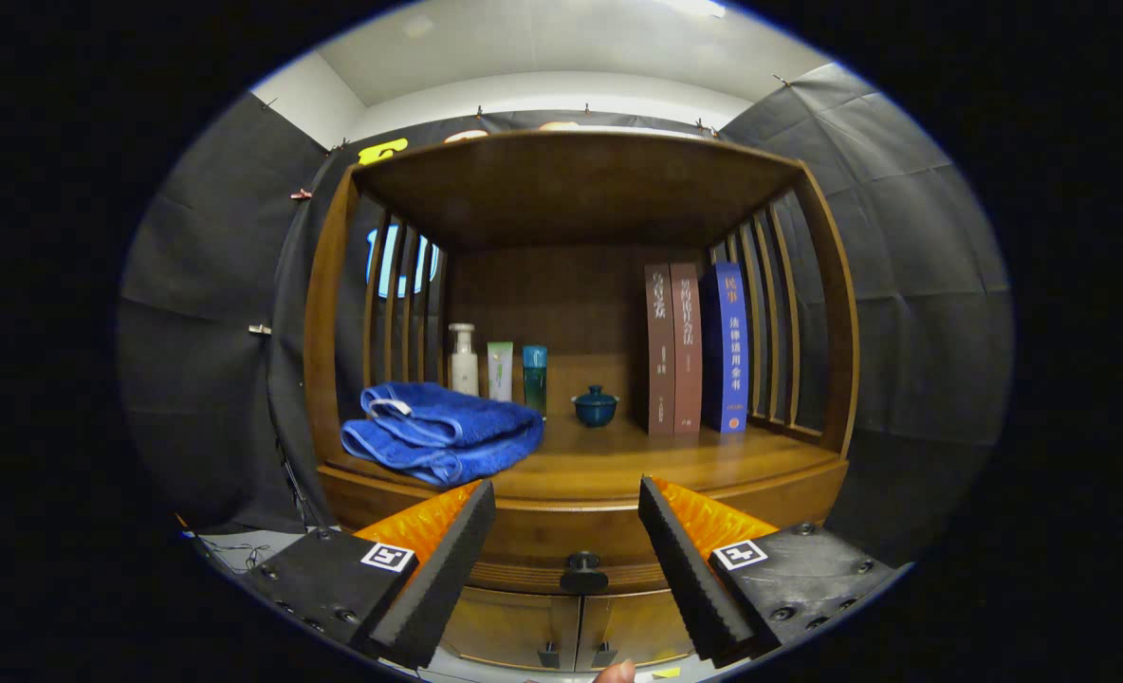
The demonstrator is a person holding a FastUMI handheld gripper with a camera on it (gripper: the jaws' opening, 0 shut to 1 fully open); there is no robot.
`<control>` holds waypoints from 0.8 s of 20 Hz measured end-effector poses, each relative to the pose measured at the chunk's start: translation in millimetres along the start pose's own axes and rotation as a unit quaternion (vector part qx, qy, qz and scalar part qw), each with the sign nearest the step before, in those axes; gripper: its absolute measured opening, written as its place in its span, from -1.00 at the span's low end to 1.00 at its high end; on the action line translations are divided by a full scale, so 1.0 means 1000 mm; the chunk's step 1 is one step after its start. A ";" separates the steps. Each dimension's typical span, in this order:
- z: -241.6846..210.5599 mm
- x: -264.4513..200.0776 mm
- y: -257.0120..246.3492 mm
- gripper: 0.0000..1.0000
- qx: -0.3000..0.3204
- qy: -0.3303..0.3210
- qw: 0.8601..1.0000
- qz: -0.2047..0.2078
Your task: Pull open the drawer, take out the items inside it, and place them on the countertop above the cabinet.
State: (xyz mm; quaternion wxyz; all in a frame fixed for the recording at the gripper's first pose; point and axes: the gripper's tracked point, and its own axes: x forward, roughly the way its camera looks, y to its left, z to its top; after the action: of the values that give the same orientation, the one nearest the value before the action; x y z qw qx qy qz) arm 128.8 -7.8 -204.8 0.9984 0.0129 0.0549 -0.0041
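The two-finger gripper [566,531] with its black ribbed foam pads and orange finger backs stood wide open, nothing held between the fingers, and it was pointed straight at the front of the wooden cabinet [813,285]. Between the spread fingers, a little beyond their tips, sat the small dark round knob [583,572] of the wooden drawer [571,545], and that drawer was shut, its curved brown front flush under the edge of the countertop; what lay inside could not be seen. The knob looked black and stubby, standing out from a grooved band along the bottom of the drawer front. Below it two cabinet doors [576,626] met at a seam, each with a small dark pull.

Above the drawer ran the polished wooden countertop [675,460], roofed by a shelf and fenced at both sides with upright slats. On its left part lay a folded blue towel [443,432], close to the front edge and just beyond the left finger. Behind the towel stood a white pump bottle [464,359], a pale green tube [500,370] and a teal bottle [535,378] in a row, touching or nearly so. A small dark teal lidded cup [596,406] sat near the middle at the back. To its right stood two brown books [672,349] and a blue book [727,346], upright and pressed side by side against the right-hand slats.

A fingertip [616,672] showed at the very bottom, below the cabinet doors
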 end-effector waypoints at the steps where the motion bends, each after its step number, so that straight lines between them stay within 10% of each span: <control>1: -0.011 0.005 0.000 0.97 0.000 0.002 1.000 -0.001; 9: -0.094 0.035 -0.006 0.89 -0.011 0.041 0.999 -0.008; 16: -0.109 0.040 -0.016 0.08 0.014 0.046 0.998 -0.029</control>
State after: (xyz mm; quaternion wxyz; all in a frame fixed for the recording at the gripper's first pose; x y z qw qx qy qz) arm 156.9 -20.8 -317.6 0.9940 0.0256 0.1012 -0.0336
